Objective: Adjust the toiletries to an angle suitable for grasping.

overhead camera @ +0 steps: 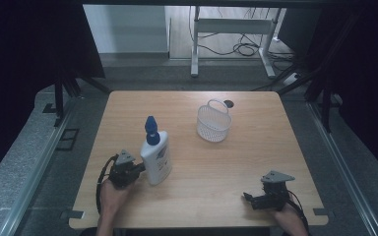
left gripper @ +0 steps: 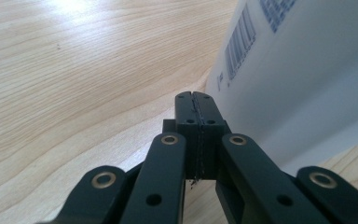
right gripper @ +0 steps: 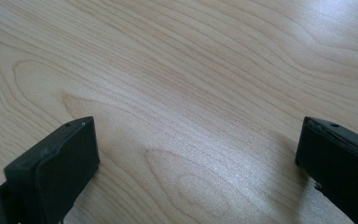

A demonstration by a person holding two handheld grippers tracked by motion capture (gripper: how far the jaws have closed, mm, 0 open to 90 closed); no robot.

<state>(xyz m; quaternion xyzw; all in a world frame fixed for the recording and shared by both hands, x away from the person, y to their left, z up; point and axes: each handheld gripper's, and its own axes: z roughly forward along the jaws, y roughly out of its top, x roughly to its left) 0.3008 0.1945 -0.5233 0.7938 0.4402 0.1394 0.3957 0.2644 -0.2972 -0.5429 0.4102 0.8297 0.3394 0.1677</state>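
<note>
White bottle [overhead camera: 156, 156] stands upright near the table's [overhead camera: 236, 167] left edge, ungrasped — left gripper [left gripper: 196, 105] pressed together just beside it, right gripper [right gripper: 196, 154] spread; basket [overhead camera: 213, 123] empty — nothing evidently begun.

We see a table [overhead camera: 192, 191] of pale wood, its grain plain and its finish smooth with a soft sheen. The bottle [overhead camera: 156, 157] looks like smooth white plastic with a blue cap. The basket [overhead camera: 213, 123] seems to be white plastic mesh. The left gripper [left gripper: 196, 100] and right gripper [right gripper: 198, 154] have matt black jaws.
</note>
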